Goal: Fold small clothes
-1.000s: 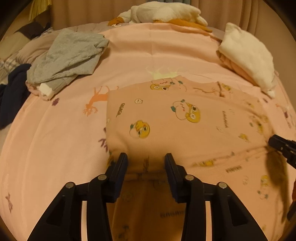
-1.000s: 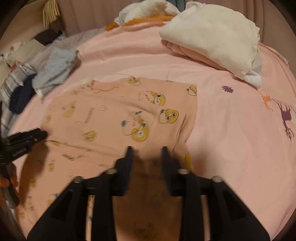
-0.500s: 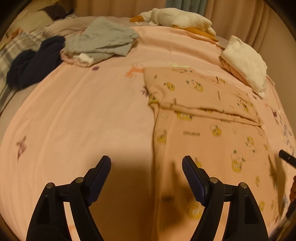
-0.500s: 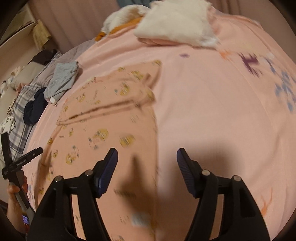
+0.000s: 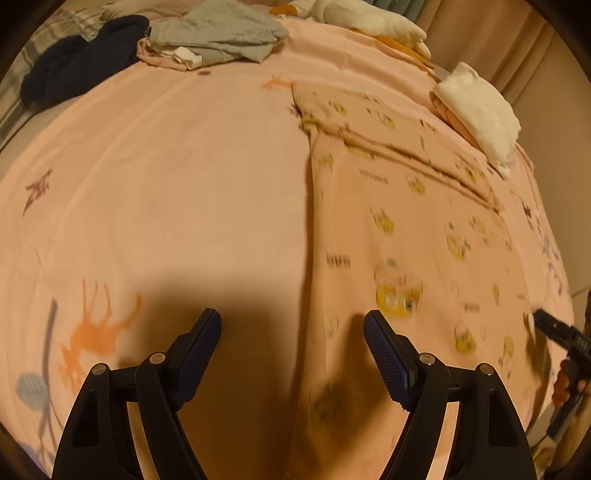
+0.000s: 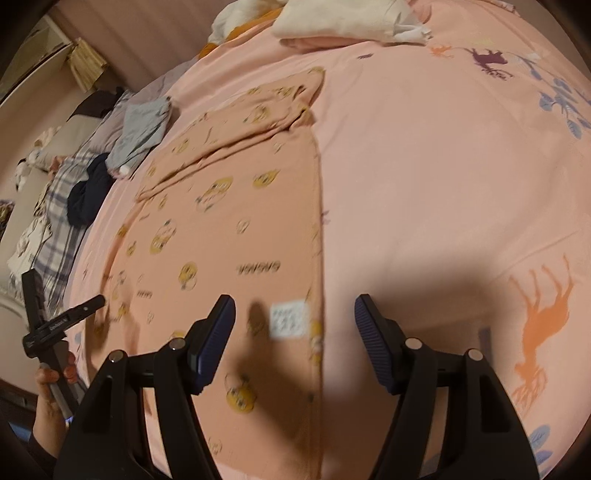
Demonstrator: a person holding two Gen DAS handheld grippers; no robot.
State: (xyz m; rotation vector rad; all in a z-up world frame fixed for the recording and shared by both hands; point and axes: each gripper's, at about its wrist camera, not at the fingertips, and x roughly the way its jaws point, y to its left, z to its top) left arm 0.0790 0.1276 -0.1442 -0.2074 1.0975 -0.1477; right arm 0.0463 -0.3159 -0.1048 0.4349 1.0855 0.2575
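Garment: the peach printed garment (image 5: 406, 221) lies flat on the pink bedsheet (image 5: 166, 166), its far end at 12 o'clock already laid back on itself as 1 fold (image 6: 258, 110); a white label (image 6: 289, 320) shows near its near end.
Left gripper: the left gripper (image 5: 291, 332) hangs over the garment's left edge, jaws spread wide and holding nothing; that edge runs up between its 2 fingers.
Right gripper: the right gripper (image 6: 294, 321) hangs over the garment's right edge, jaws likewise wide apart and empty, the label just inside its left finger.
Step in hand: judged from the layout, taking hold of the near hem for the next fold toward 12 o'clock.
How to do it well: bring both grippers down at 6 o'clock corners together, 1 finger under the cloth and 1 over, and pinch only the garment, not the sheet beneath, since both are thin and close in colour.
Evenness: lift both corners level, carry them toward the first fold, and line the side edges up before letting go.
Risk: a bite too shallow may slip; motion blur hides the hem's exact line.
Surroundings: grey clothes (image 5: 218, 33) at 11 o'clock and a white folded stack (image 5: 480, 114) at 1 o'clock sit well apart.
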